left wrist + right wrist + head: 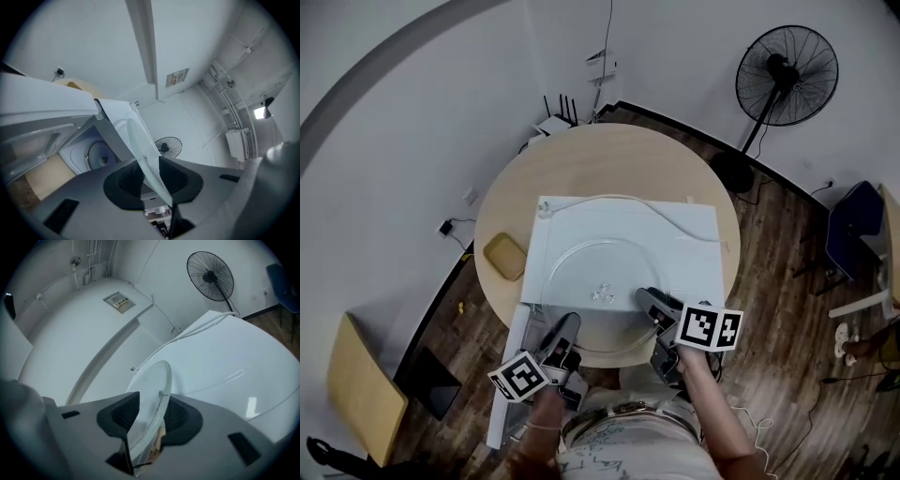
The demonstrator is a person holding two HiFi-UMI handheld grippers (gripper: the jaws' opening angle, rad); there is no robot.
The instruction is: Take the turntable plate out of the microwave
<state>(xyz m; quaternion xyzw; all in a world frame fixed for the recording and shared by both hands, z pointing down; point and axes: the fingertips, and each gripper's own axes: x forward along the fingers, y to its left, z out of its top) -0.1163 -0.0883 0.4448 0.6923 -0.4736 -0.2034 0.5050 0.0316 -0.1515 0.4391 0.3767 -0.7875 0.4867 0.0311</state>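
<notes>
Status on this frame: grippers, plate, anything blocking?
Left gripper shut on turntable plate rim. Right gripper looks open, rim between its jaws. Plate out, over microwave top. No obstruction seen.

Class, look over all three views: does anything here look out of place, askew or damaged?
A white cable trails loosely across the top of the microwave, just beyond the turntable plate that sits between the jaws of the left gripper and right gripper. It looks stray there. Nothing appears spilled or broken.

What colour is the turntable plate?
Clear, colourless glass. The plate shows best in the right gripper view, seen nearly edge-on.
</notes>
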